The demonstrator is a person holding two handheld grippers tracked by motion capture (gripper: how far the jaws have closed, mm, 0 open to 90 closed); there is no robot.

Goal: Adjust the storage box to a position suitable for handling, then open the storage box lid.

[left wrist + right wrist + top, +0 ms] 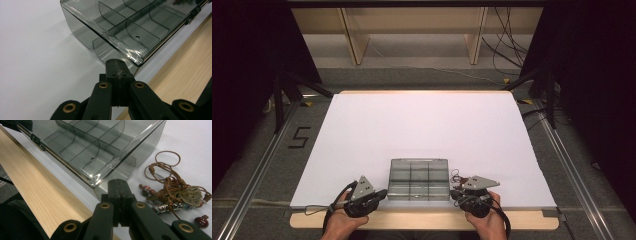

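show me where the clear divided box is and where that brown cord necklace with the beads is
divided box (419, 179): high view, on its middle divider.
cord necklace (172, 186): right gripper view, on the bunched brown cord beside the leaf charm.

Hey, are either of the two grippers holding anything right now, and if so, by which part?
Nothing is held. The left gripper and right gripper are both shut on nothing, beside the smoky clear plastic compartment box.

The white tabletop (422, 125) lies open beyond the smoky compartment box (419, 179), which blocks the near middle, with a corded bead necklace (457, 178) just right of it.
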